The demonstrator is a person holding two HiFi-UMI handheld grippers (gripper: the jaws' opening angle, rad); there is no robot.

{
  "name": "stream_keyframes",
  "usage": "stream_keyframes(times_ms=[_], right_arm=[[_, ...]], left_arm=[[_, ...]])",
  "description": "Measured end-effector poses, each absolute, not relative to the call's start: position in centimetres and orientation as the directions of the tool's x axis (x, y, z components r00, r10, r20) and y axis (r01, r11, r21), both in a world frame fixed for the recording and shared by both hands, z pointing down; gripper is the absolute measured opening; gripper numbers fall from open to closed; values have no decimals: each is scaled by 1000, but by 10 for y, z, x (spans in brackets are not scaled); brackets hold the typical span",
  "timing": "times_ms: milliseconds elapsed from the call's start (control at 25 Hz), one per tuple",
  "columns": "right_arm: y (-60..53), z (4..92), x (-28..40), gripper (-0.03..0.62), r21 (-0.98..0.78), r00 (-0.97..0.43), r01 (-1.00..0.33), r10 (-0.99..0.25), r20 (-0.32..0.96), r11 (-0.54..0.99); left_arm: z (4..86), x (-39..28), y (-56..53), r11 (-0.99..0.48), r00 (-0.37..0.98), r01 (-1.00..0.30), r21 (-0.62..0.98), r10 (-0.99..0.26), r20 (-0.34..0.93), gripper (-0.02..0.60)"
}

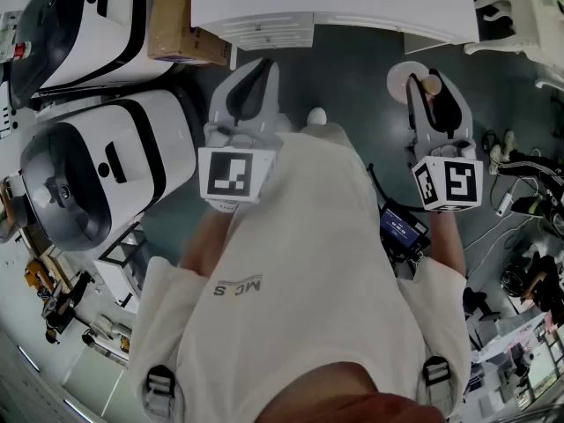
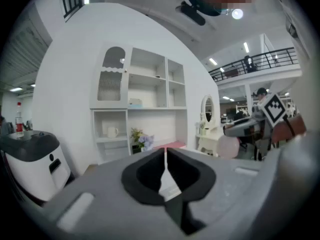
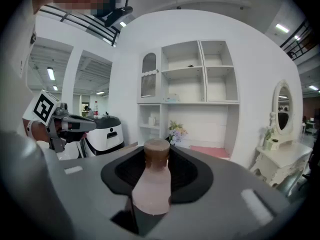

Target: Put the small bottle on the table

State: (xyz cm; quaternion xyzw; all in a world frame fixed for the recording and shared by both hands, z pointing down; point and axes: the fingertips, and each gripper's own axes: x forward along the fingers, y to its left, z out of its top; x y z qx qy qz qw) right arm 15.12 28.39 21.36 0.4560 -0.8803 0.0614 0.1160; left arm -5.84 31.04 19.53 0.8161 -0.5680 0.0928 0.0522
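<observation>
A small pale pink bottle [image 3: 151, 188] with a brown cap [image 3: 156, 152] stands upright between the jaws of my right gripper [image 3: 156, 176], which is shut on it. In the head view the right gripper [image 1: 431, 98] is held at chest height above the dark floor, and the bottle [image 1: 406, 78] shows at its tip. My left gripper [image 1: 251, 91] is held level with it on the left; its jaws meet in a thin line, shut on nothing [image 2: 165, 171]. A white table [image 1: 352, 3] lies just ahead of both grippers.
Two white-and-black machines [image 1: 97, 161] stand at the left, with a cardboard box [image 1: 176, 20] beside them. A white shelf unit [image 3: 192, 99] and a white dressing table with a mirror [image 3: 280, 154] stand ahead. Cables and gear [image 1: 520, 201] lie on the floor at the right.
</observation>
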Motion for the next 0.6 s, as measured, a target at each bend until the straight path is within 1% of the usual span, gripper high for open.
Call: stream_keyframes(times_ms=[600], right_arm=[[299,203,157,138,18,-566,-811,-791,234,585]], left_arm=[[195,-43,313,-361,347,-932,-25,-912,217,12]])
